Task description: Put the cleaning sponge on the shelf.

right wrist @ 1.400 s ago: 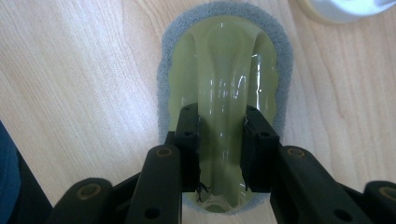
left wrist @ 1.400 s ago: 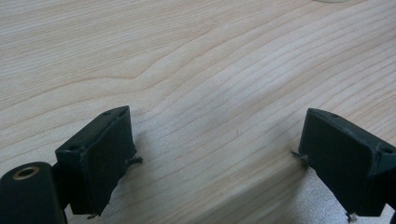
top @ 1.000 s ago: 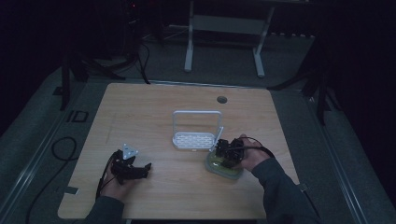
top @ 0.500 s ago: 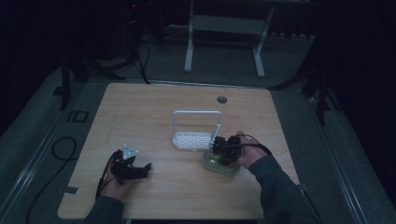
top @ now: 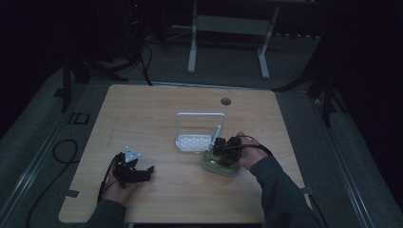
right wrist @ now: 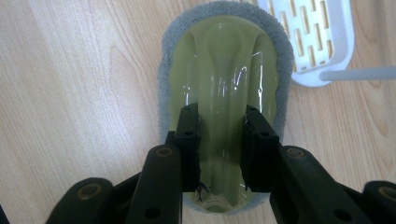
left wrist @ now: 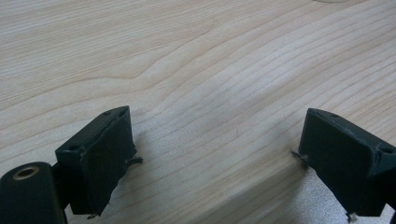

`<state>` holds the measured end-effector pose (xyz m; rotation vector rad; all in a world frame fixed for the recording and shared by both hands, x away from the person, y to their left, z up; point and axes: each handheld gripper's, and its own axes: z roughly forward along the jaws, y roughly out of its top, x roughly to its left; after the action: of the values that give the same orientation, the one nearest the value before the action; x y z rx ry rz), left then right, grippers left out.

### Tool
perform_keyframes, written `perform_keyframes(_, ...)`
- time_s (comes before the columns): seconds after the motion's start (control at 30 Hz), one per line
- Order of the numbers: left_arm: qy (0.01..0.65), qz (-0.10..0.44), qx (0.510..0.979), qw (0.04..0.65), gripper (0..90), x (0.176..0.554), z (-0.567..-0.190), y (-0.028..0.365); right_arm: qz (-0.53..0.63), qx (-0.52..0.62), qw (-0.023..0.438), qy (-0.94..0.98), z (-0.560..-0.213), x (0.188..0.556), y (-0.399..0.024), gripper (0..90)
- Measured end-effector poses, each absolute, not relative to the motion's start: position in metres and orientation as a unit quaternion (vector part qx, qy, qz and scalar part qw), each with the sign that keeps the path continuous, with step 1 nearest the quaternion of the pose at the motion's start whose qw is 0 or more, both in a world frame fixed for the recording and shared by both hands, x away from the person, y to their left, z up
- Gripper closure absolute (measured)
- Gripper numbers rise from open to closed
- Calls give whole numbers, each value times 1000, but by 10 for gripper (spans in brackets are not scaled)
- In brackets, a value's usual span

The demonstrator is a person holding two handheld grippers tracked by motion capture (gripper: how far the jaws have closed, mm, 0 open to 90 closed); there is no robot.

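I am holding the right hand-held gripper (right wrist: 219, 140) clamped on the raised central ridge of an olive-green glossy plastic scrubber with a grey fibrous pad (right wrist: 223, 74), which is lying flat on the pale wooden worktop (top: 157, 114) directly under its jaws. Just beyond that hand-held gripper and to its right, a white slotted plastic rack with an upright loop handle (top: 198, 130) is sitting close beside the scrubber. My left hand-held gripper (left wrist: 215, 154) is resting low over bare worktop, well apart from both, with its jaws spread wide and nothing between them.
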<state>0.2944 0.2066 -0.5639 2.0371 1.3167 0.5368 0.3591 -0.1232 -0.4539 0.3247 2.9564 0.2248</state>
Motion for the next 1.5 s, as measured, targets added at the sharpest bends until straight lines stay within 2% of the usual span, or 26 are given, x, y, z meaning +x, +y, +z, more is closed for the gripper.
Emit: perform_keyframes(1.5, 501, 204, 776, 323, 102, 294, -564, 206, 85, 35, 129, 987, -440, 369, -99, 717)
